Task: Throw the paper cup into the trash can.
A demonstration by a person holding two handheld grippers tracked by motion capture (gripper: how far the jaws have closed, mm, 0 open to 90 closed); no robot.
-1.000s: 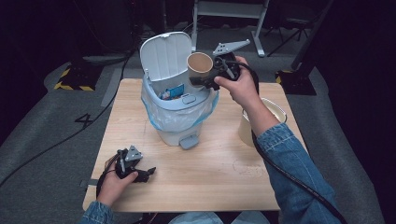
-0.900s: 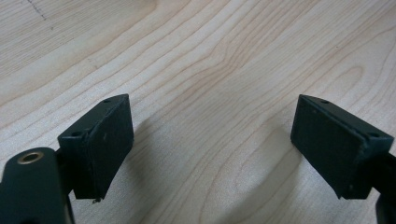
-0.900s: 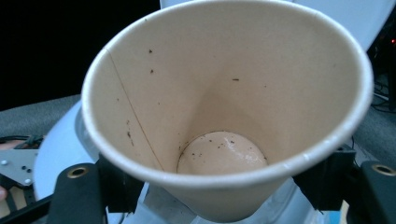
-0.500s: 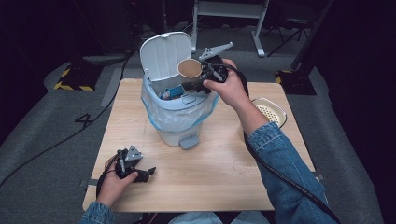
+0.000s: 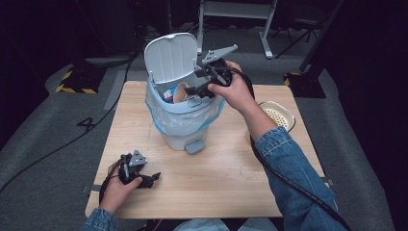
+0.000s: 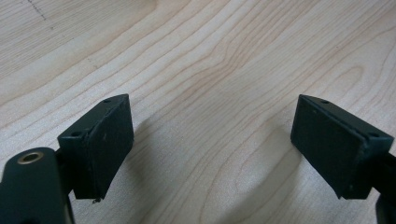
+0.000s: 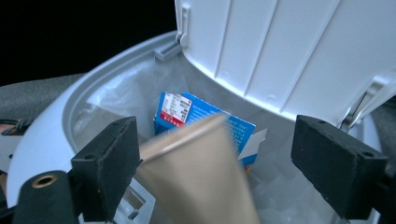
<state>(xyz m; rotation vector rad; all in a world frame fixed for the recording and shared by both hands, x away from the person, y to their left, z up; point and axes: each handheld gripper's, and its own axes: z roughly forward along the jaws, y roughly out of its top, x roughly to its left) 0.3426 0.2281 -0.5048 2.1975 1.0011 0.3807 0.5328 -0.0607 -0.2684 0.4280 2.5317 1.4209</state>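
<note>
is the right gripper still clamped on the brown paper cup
No, the right gripper's fingers have just been opening, with a gap beside the brown paper cup.

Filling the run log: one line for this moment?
right hand-held gripper: jaws just opened, over white lidded plastic bin | brown paper cup: released, blurred | left hand-held gripper: open on table

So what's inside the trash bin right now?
Inside the lined trash bin lie a blue carton and a brown paper cup, which is blurred and sits between the open jaws of the right gripper. The cup covers whatever lies deeper in the bag.
</note>
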